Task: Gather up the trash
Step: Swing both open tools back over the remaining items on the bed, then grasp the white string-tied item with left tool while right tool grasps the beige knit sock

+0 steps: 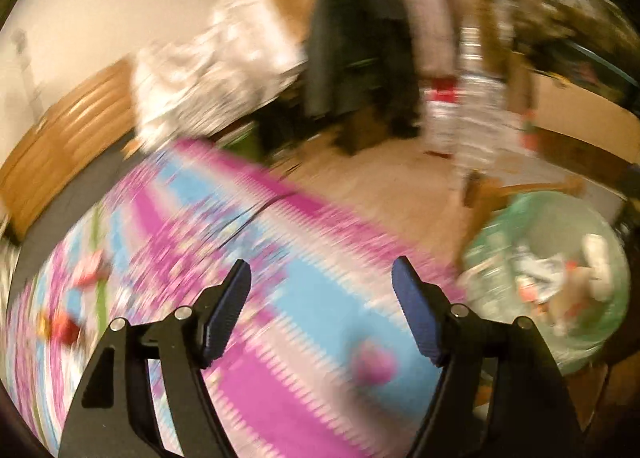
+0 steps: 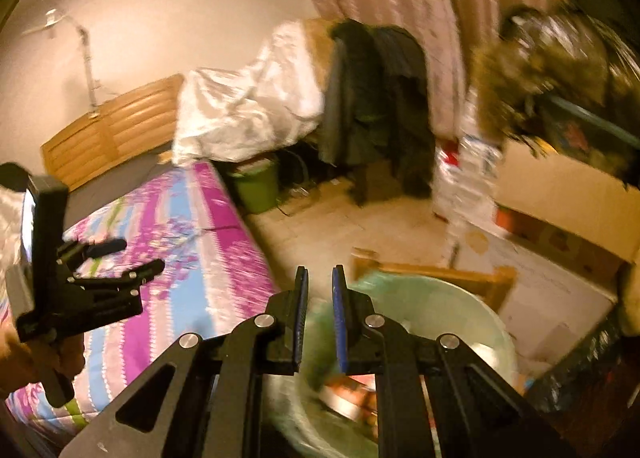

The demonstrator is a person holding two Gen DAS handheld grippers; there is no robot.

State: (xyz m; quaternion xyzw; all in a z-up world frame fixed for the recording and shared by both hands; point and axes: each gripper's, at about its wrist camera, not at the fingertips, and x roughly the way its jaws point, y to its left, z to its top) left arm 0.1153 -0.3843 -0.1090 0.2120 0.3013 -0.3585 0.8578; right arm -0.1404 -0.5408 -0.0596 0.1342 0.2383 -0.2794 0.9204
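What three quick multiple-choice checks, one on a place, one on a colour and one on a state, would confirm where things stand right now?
1. Where does the green-lined trash bin sit in the right wrist view?
A. On the bed
B. On the floor below the right hand-held gripper
C. On the dark chair

2. What colour is the small bucket by the bed's end?
A. Green
B. Red
C. White

3. How does the left hand-held gripper stand?
A. Shut on a bottle
B. Shut on a wrapper
C. Open, with nothing between the fingers

Answers: B, the bin's rim curves just past the right fingers; A, it shows green beside the striped bedspread; C, its fingers stand wide apart over the bedspread.
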